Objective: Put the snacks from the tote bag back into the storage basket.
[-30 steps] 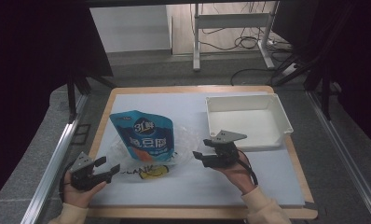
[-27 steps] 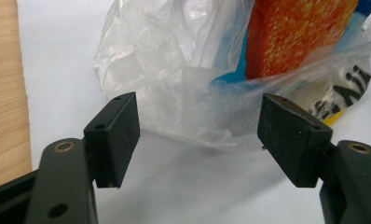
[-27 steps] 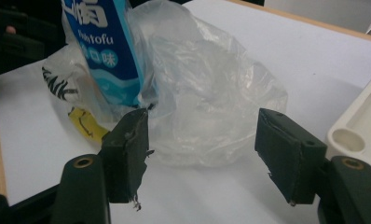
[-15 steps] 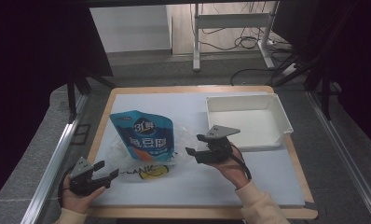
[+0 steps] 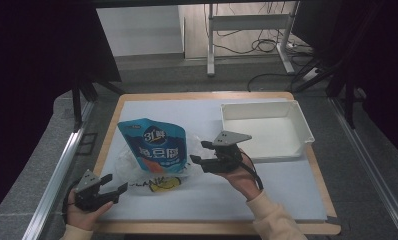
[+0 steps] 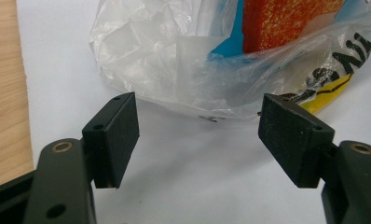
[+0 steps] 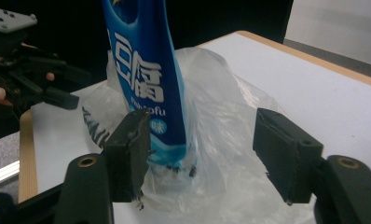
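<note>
White mat-covered wooden table (image 5: pixel 287 200). White rectangular plastic bin (image 5: pixel 267 131) far right, nothing inside. Blue pouch (image 5: pixel 154 145), "3L", "Tofu" legible, lying centre-left on crumpled clear plastic bag (image 5: pixel 137 167) with black-yellow print. Right gripper (image 5: pixel 199 152) just beside pouch, jaws just narrowing, gripping nothing. Left gripper (image 5: pixel 114 184) near-left, jaws wide, nothing between.

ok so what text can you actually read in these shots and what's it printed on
"3L鲜": white badge at the top of the blue pouch, high view.
"豆腐": large white characters on the pouch front, right gripper view.
"ofu": tail of a small Latin word under them, its start hidden.
"味": single white character lower down.
Black letters and a yellow patch on the clear plastic bag: too crumpled to read.
White tray: no print.
</note>
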Demonstrator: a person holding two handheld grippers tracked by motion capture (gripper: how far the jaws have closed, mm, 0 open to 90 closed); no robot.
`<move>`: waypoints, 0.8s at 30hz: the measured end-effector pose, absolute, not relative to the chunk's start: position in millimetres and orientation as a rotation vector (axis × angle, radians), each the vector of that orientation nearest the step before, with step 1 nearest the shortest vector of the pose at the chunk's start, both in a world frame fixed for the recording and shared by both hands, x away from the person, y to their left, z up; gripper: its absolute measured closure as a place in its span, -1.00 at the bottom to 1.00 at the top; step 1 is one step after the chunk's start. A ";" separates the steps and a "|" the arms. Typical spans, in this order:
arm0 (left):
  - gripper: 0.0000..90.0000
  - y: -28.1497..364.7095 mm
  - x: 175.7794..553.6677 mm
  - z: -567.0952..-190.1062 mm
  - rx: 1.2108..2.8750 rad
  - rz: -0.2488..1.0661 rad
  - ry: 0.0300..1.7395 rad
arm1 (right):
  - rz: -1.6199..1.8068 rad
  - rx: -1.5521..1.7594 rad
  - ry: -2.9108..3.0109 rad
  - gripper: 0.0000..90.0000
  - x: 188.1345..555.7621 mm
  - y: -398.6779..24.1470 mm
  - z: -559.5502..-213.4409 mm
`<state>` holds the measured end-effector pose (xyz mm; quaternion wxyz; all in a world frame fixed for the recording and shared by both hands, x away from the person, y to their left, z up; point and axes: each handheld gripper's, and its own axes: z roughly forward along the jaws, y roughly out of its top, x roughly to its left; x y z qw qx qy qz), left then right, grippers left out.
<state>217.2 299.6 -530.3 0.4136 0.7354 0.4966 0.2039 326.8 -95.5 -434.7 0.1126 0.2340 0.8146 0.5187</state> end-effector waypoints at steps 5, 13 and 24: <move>-0.35 298.4 219.2 -530.2 1.840 0.502 1.243 | 1.555 0.670 2.383 -0.08 326.6 -88.9 -428.5; -0.35 295.1 221.4 -530.9 1.852 0.493 1.230 | 1.630 0.655 2.350 0.13 331.2 -81.5 -411.5; -0.35 297.0 219.0 -531.0 1.851 0.497 1.234 | 1.639 0.617 2.355 0.28 341.8 -61.8 -395.8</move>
